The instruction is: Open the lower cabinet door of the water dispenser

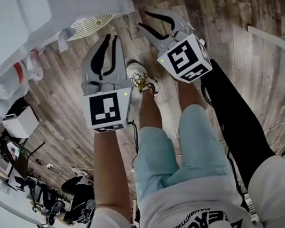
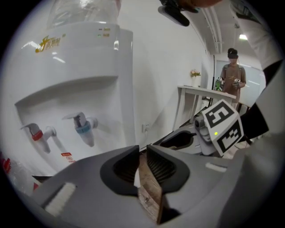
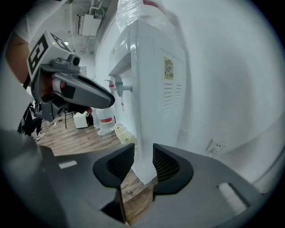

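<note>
Empty and barely parted, left claw (image 2: pixel 141 156) and right claw (image 3: pixel 143 153) face the water dispenser (image 2: pixel 80 89); so narrow a gap may glance off its unseen lower door.

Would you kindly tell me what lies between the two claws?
The person's white shoe on the wood floor lies between the left claw and the right claw, seen in the head view.

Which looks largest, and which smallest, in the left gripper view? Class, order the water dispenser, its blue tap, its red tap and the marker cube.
1. Water dispenser
2. Marker cube, though it sits nearer the camera, which enlarges it
3. Blue tap and red tap: these look alike, so they are not ranked
</note>
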A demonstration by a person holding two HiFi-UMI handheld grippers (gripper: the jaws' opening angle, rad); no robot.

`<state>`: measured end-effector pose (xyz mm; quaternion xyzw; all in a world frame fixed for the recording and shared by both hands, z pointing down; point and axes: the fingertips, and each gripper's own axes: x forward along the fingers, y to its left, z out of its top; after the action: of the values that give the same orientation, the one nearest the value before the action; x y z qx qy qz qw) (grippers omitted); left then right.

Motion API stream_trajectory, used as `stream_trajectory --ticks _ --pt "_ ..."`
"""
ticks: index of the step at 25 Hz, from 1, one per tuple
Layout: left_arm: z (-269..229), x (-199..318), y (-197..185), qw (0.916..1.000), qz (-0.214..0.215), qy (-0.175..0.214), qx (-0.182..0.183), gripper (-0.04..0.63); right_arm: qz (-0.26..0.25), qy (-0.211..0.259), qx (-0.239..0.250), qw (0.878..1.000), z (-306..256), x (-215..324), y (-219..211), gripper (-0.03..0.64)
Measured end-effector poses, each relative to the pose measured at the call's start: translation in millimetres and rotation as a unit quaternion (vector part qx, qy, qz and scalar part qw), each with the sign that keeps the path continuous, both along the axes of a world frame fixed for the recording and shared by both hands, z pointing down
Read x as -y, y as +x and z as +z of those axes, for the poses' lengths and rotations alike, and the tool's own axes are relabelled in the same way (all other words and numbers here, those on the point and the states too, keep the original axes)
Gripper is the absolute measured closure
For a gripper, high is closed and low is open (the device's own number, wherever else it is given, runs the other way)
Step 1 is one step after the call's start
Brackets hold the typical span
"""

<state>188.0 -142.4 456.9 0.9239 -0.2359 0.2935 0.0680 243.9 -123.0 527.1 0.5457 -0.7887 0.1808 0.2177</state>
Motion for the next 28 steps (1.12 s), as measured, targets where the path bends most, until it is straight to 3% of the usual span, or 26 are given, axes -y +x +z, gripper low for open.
stream_trajectory --ticks 12,20,28 --pt "68.0 15.4 10.3 0.9998 0.005 -0.004 0.016 0.534 -0.012 -0.004 0.026 1.000 74.1 18.6 -12.7 0.489" --pt "100.5 23.3 8.8 0.9993 0.002 -0.014 0.034 0.534 -0.020 -0.013 0.013 1.000 115.0 36.0 -9.8 0.482" --pt "116.4 32.9 1.7 0.9981 -0.013 -0.018 0.057 0.534 -0.092 -0.014 -0.060 0.994 146.2 55.8 -25.2 0.476"
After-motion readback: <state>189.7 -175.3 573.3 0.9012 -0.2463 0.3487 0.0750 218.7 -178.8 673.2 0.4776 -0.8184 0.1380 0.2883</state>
